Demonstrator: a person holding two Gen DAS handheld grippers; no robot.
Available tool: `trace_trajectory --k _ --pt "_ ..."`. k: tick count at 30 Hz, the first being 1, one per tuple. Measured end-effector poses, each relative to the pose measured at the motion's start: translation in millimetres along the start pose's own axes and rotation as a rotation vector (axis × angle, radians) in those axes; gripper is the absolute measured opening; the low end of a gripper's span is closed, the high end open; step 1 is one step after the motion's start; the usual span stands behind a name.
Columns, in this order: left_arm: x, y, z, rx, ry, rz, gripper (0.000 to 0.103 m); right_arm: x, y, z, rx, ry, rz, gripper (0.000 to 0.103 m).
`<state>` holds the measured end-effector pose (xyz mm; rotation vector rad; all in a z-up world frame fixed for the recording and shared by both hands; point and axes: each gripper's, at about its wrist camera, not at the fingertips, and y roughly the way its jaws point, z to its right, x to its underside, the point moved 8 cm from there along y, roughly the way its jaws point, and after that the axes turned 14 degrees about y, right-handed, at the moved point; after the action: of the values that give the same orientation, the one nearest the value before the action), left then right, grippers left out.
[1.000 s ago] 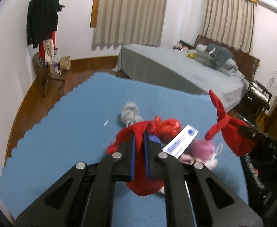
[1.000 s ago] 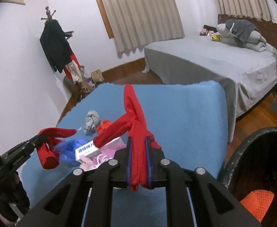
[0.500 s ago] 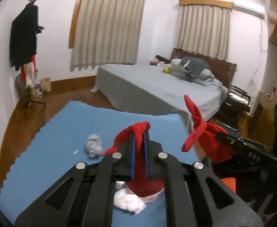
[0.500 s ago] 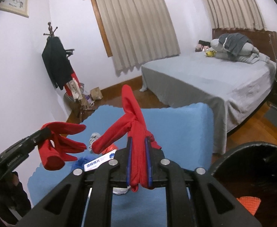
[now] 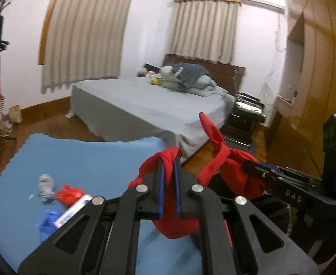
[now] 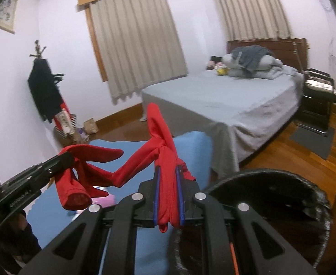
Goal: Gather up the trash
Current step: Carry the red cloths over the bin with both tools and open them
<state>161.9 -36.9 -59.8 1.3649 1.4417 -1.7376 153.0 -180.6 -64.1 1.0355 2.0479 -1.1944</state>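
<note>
Both grippers hold one red plastic bag in the air by its handles. My left gripper (image 5: pixel 168 167) is shut on one red handle (image 5: pixel 168 154); the bag's body (image 5: pixel 174 225) hangs below it. My right gripper (image 6: pixel 169 171) is shut on the other knotted handle (image 6: pixel 161 137), and it shows in the left wrist view (image 5: pixel 248 167) at the right. The left gripper shows in the right wrist view (image 6: pixel 69 159) holding red plastic (image 6: pixel 85 176). Loose trash lies on the blue mat (image 5: pixel 87 158): a grey wad (image 5: pixel 45 183), a red wrapper (image 5: pixel 70 193), a blue scrap (image 5: pixel 47 223), a white box (image 5: pixel 73 210).
A black round bin (image 6: pixel 282 197) stands at the lower right beside the mat. A grey bed (image 6: pixel 225 98) fills the middle of the room. A coat rack (image 6: pixel 45 91) stands by the left wall. Wooden floor (image 6: pixel 310 155) surrounds the mat.
Both grippers have risen and swung right with the red bag, lifting it off the trash on the mat. The black bin has come closer in the right wrist view.
</note>
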Motion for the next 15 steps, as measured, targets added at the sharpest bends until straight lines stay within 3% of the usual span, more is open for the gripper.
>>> trace_trajectory --k 15 --pt "-0.9 71.1 113.2 0.23 0.096 -0.059 0.008 2.9 -28.9 105.4 0.21 0.107 0.017 0.013"
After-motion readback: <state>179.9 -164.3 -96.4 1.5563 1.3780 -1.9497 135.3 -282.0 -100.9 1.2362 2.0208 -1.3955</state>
